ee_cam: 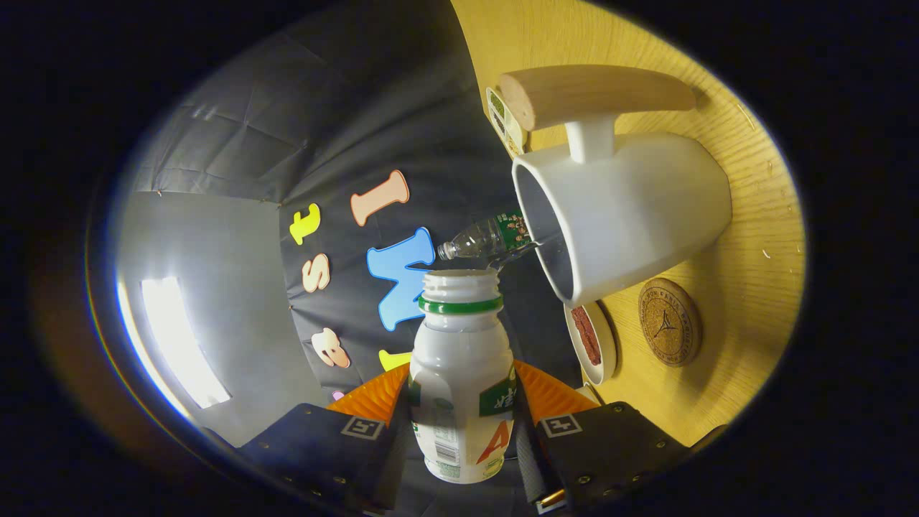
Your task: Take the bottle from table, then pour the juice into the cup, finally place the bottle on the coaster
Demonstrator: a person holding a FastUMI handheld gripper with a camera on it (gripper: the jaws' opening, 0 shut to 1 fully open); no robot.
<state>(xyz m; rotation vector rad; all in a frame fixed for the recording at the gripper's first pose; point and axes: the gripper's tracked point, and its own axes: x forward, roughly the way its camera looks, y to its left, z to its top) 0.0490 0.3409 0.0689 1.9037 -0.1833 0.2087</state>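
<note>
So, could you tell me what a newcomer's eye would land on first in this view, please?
First comes the white bottle with its green neck ring and open mouth, clamped between the fingers of the gripper. Just beyond its mouth is the white cup with a wooden handle on the wooden table. Beside the cup lies a round cork coaster.

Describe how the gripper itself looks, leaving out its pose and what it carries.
The gripper has two blocky dark housings at its base, each bearing a square black-and-white marker tag and small screws. The fingers show ribbed, ridged faces. One brass-toned fastener glints beneath one housing.
</note>
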